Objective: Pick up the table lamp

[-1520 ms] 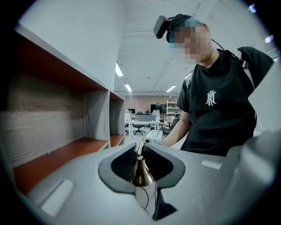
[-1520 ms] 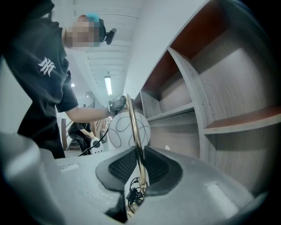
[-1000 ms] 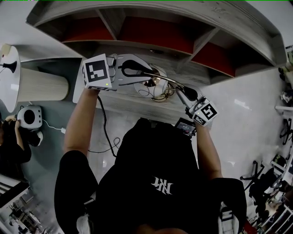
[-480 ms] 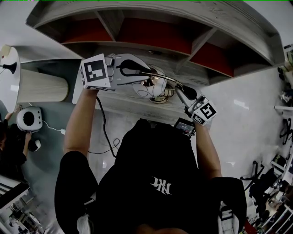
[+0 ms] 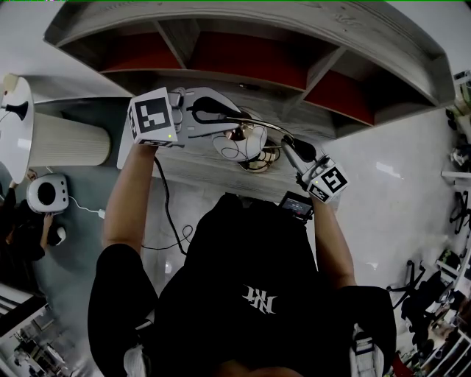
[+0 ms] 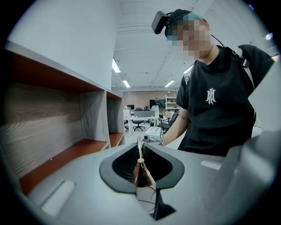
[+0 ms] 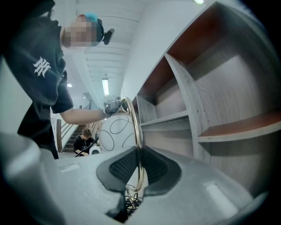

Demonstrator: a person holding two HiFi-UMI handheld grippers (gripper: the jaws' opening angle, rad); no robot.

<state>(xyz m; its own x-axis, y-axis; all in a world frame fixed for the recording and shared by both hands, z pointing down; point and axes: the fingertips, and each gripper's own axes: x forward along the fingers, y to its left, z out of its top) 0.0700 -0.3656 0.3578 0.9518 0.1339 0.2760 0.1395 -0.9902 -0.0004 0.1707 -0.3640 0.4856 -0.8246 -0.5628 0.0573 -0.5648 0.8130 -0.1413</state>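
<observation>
Lamp (image 5: 243, 143) mid-frame, below the shelves (image 5: 243, 55). Left gripper (image 6: 139, 169) pinches its gold stem (image 6: 140, 173). Right gripper (image 7: 139, 173), jaws just closing, clamps the thin hoop (image 7: 136, 125). White globe (image 7: 115, 132) looks fragile, frame looks light and slick: hold metal only.

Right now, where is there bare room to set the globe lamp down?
The three red-floored compartments of the grey wooden shelf unit look bare, as does the desktop strip nearest the person. Crowded: round the white globe lamp, where the left tool grips its gold hoop and the jaws of the right tool have just been closing on it.
</observation>
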